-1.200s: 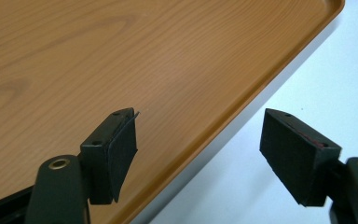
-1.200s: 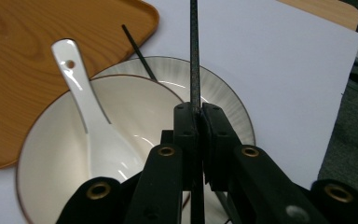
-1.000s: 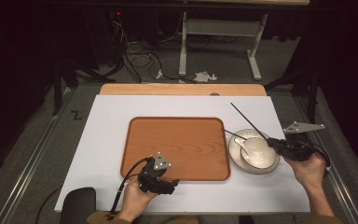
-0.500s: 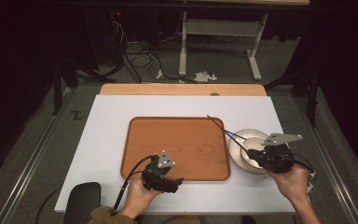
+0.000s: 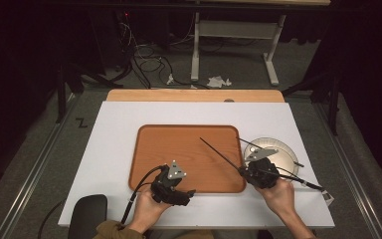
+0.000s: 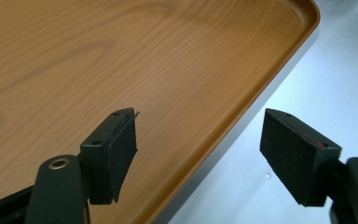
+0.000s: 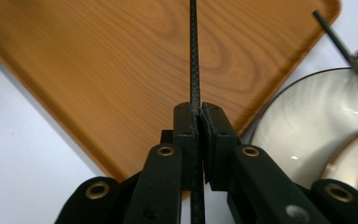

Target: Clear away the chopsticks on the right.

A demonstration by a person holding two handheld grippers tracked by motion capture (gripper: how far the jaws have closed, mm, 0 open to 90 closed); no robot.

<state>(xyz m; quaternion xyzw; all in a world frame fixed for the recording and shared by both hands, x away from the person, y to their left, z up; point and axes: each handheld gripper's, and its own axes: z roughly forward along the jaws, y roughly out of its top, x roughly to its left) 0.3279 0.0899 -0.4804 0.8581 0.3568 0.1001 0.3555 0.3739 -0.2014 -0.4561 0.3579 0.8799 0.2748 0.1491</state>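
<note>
R hand-held gripper point(image 5: 244, 171): jaws clamped tight on a thin black stick point(image 5: 219, 154), approx. mid-length. In the R gripper view the stick point(image 7: 194, 60) runs straight up between the two pads and on past them over the tray point(image 7: 121, 70). From the high view its far end points up-left, above the tray's point(image 5: 179, 144) right half; can't tell if the tip touches the wood. The near end trails back past my R hand point(image 5: 278, 194) toward the surface's point(image 5: 119, 124) right edge.

2nd black stick point(image 5: 251, 145) lies w/ one end over the rim of the pale bowl point(image 5: 286, 154), which sits just right of the tray, touching or nearly so. In the R gripper view, bowl point(image 7: 317, 121) at right, that stick point(image 7: 333, 37) slanting over its rim.

L hand-held gripper point(image 5: 188, 194): jaws wide, nothing between them. It sits at the tray's near edge, by the near-left part. L gripper view: one pad point(image 6: 116, 154) over the wood, the other over the white surface point(image 6: 335, 84), the tray's rim point(image 6: 261, 98) running between them. L hand point(image 5: 146, 211) low on the surface.
</note>
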